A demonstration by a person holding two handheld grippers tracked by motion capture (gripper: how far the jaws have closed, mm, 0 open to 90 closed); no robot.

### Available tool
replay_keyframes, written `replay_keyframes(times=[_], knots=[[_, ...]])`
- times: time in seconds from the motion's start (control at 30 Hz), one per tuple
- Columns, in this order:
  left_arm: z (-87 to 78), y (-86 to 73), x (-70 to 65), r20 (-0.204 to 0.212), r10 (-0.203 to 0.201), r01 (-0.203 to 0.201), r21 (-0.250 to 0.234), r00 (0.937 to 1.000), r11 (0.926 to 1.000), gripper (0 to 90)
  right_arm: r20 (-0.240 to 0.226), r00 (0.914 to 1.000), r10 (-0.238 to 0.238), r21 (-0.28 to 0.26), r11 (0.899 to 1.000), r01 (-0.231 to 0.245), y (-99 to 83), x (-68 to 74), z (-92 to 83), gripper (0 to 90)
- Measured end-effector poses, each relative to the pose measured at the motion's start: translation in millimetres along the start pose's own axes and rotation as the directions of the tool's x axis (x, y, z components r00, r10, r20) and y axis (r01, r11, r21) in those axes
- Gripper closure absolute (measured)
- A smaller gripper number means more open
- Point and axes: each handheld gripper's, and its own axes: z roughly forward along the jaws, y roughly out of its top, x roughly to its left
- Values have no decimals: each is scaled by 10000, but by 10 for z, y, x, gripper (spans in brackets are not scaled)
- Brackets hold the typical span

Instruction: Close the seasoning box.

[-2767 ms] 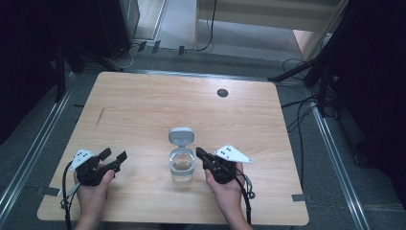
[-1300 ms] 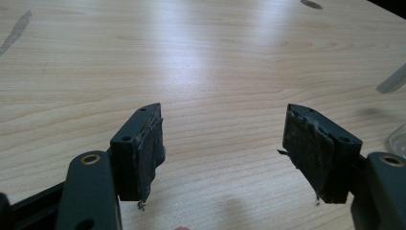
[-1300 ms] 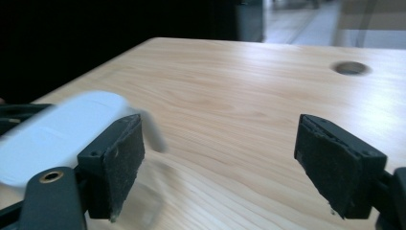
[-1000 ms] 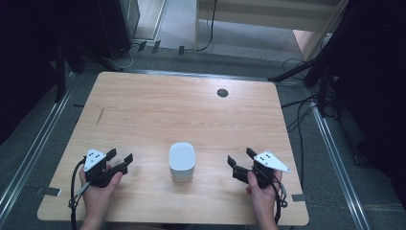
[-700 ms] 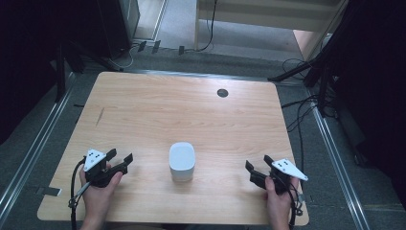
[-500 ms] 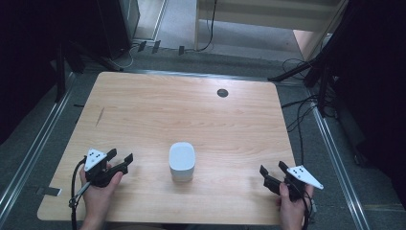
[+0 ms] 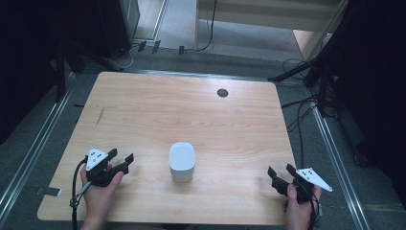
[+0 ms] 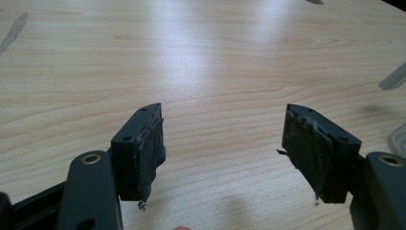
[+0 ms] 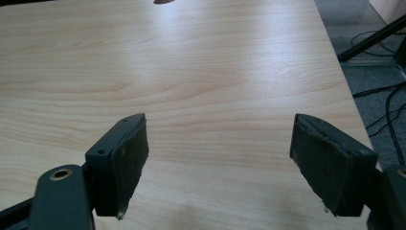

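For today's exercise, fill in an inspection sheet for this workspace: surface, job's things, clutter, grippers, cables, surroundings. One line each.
Surface: wooden table, a round dark grommet near its far edge, a dark streak at its left.
Job's things: a clear jar with a white lid, lid on, upright, near the middle front.
Clutter: nothing seen.
Grippers: left gripper and right gripper both open, empty, apart from the jar on either side.
Cables: one trails from each gripper; loose black cables on the floor at right.
Surroundings: grey floor, metal rails, dark stands.
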Motion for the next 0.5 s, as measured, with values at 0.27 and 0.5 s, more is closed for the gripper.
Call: replay_keyframes(times=[0.27, 0.5], knots=[[7, 4, -12, -20, 80, -79, 71, 10000, 9999, 314, -44, 9985, -539, 391, 9978, 540, 35, 189, 142, 222], [12, 5, -18, -73, 143, -142, 100, 9999, 9998, 316, -4, 9956, -934, 658, 9935, 932, 41, 239, 174, 225]])
